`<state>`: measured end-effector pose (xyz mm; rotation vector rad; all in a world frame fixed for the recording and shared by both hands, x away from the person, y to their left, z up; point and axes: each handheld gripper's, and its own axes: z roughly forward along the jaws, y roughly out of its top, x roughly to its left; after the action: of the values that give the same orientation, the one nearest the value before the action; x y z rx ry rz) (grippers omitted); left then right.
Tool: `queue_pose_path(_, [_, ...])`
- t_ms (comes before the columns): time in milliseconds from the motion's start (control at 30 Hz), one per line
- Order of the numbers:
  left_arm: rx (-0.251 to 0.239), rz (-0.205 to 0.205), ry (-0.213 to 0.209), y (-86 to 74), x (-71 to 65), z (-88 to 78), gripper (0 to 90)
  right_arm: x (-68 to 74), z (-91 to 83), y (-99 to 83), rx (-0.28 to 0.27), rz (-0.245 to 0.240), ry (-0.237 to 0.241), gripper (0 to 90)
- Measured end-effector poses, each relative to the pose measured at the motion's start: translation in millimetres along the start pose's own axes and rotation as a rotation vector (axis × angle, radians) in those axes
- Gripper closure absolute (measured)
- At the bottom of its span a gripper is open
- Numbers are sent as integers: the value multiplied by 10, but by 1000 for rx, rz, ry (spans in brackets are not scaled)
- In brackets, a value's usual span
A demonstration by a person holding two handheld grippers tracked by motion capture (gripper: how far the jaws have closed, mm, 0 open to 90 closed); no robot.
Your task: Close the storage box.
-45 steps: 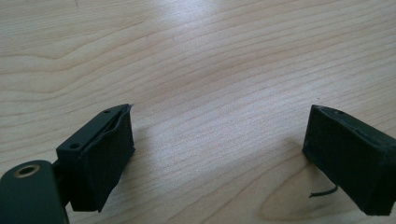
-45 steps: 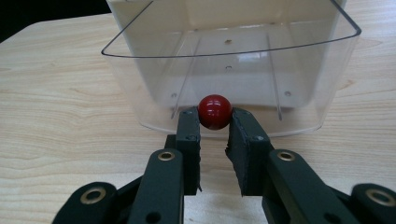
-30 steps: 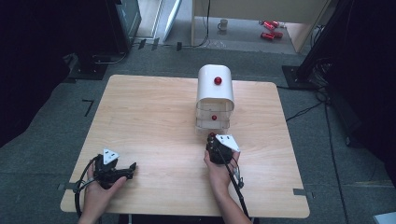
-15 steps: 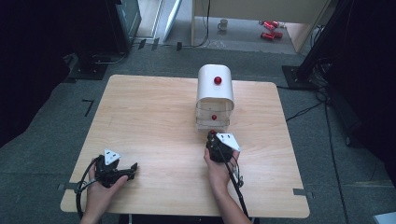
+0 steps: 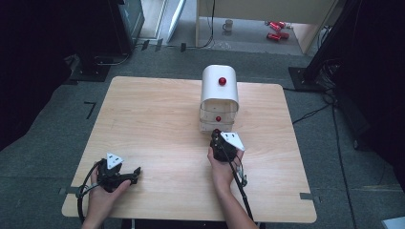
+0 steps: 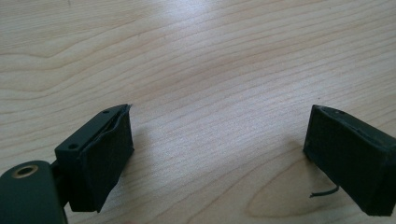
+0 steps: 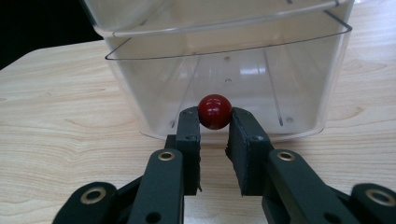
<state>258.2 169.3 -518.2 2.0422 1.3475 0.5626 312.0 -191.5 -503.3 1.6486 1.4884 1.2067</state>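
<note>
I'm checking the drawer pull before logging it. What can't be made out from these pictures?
- High view: right gripper jaw tips and their grip on the lower red knob, too small to tell.
- Right gripper view: clear drawer top, cut off by the upper edge.
- Left gripper view: left gripper body, cut off by the bottom edge.

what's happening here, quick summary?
A person at a wooden table holds a gripper in each hand. The right gripper is shut on the red knob of a clear drawer at the bottom of a small white cabinet, which has a second red knob higher up. The drawer seems to stick out slightly. The left gripper rests open near the table's front left corner, with nothing between its jaws.
</note>
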Motion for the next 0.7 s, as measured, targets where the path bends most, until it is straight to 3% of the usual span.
queue_pose_path(200, [0,1,-2,0,0,-1,81,11,36,61,-31,-6,1,753])
queue_pose_path(700, [0,5,-5,-2,-4,-2,81,-32,226,-8,8,-13,-6,752])
